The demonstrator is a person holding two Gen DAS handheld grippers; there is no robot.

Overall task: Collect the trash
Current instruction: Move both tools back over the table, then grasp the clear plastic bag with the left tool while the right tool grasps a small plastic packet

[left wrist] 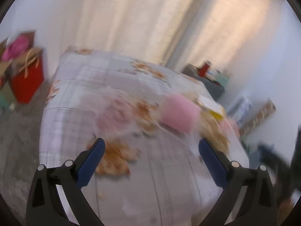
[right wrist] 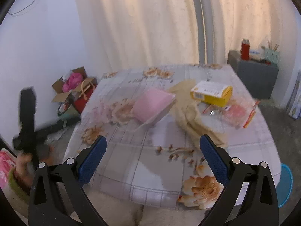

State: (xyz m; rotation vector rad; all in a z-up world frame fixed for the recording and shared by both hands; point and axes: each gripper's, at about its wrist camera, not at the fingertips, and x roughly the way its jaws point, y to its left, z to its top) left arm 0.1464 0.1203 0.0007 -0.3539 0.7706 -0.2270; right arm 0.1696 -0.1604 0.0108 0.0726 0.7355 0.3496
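A table with a flowered grey cloth (right wrist: pixel 146 169) carries trash: a pink flat pack in clear wrap (right wrist: pixel 152 104), a crumpled beige bag (right wrist: pixel 190 116), a yellow box (right wrist: pixel 211 93) and a clear wrapper with pink contents (right wrist: pixel 235 113). My right gripper (right wrist: pixel 152 155) is open and empty above the near table edge. My left gripper (left wrist: pixel 151 157) is open and empty above the same table (left wrist: pixel 116 86); that view is blurred, with the pink pack (left wrist: pixel 180 113) and yellow box (left wrist: pixel 212 106) ahead to the right. The left gripper also shows at the far left of the right wrist view (right wrist: pixel 28 113).
A cardboard box with pink stuff (right wrist: pixel 72 83) and a red bag (left wrist: pixel 28 81) stand on the floor left of the table. A grey cabinet (right wrist: pixel 257 75) with a red bottle (right wrist: pixel 245 50) stands at the back right. A blue round bin (right wrist: pixel 285 184) sits low at the right. Curtains hang behind.
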